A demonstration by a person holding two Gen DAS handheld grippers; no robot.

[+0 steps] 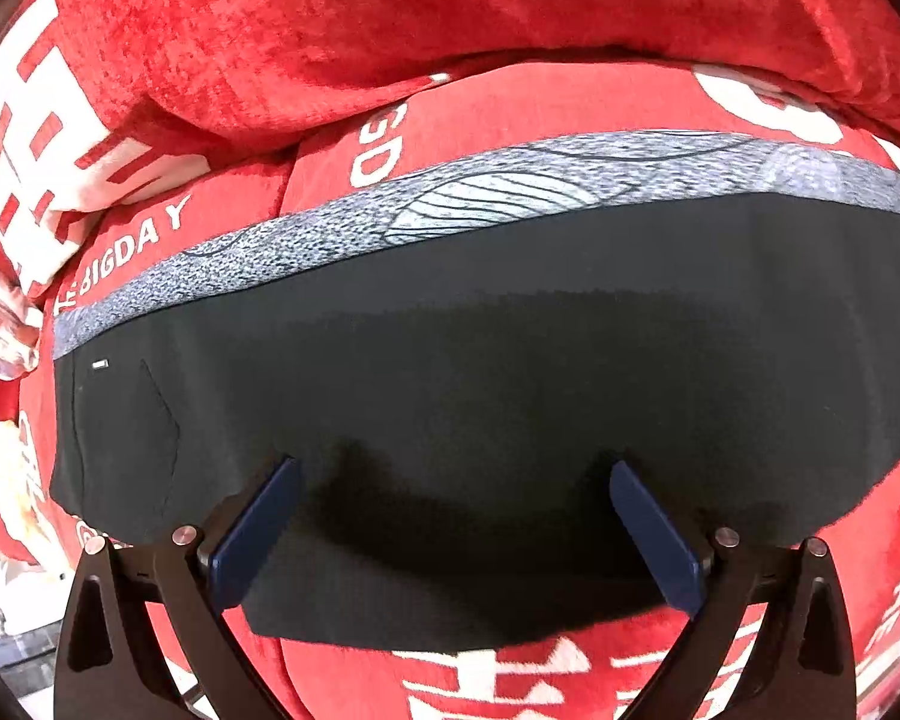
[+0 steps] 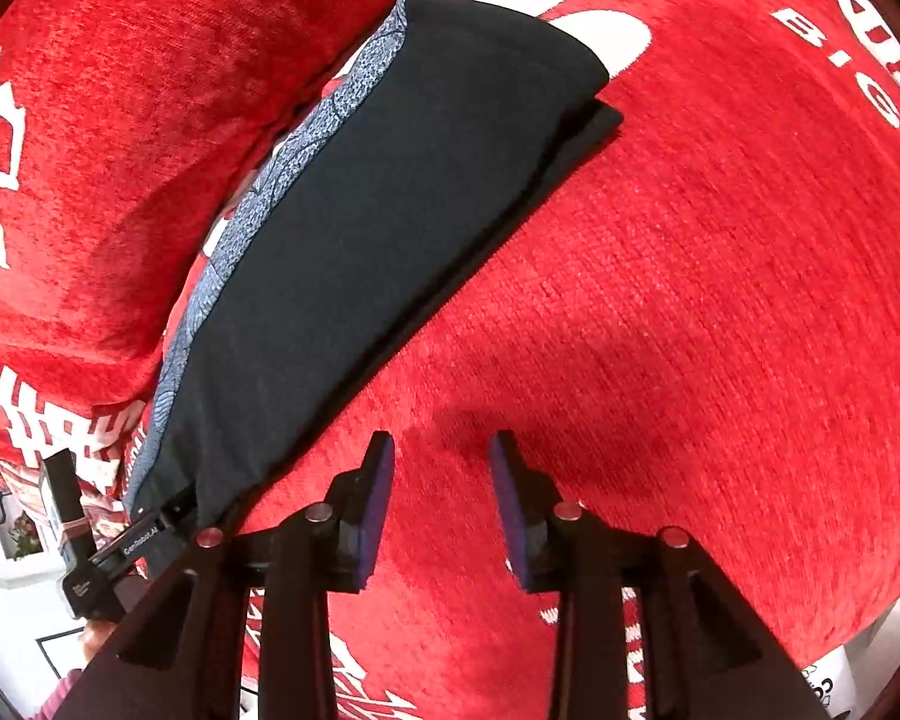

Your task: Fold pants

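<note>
The black pants (image 1: 480, 372) lie folded into a long flat strip on a red cover, with a grey patterned band (image 1: 426, 204) along their far edge. My left gripper (image 1: 453, 480) is open, its blue pads just above the near part of the pants, holding nothing. In the right wrist view the pants (image 2: 360, 228) run diagonally from upper right to lower left. My right gripper (image 2: 441, 450) is open and empty over bare red fabric, just right of the pants' near edge. The left gripper's body (image 2: 120, 546) shows at the pants' lower left end.
The red plush cover (image 2: 690, 300) with white lettering spans the whole surface. A raised red cushion or backrest (image 1: 390, 12) rises behind the pants. A white floor and small items (image 2: 6, 540) show past the cover's left edge.
</note>
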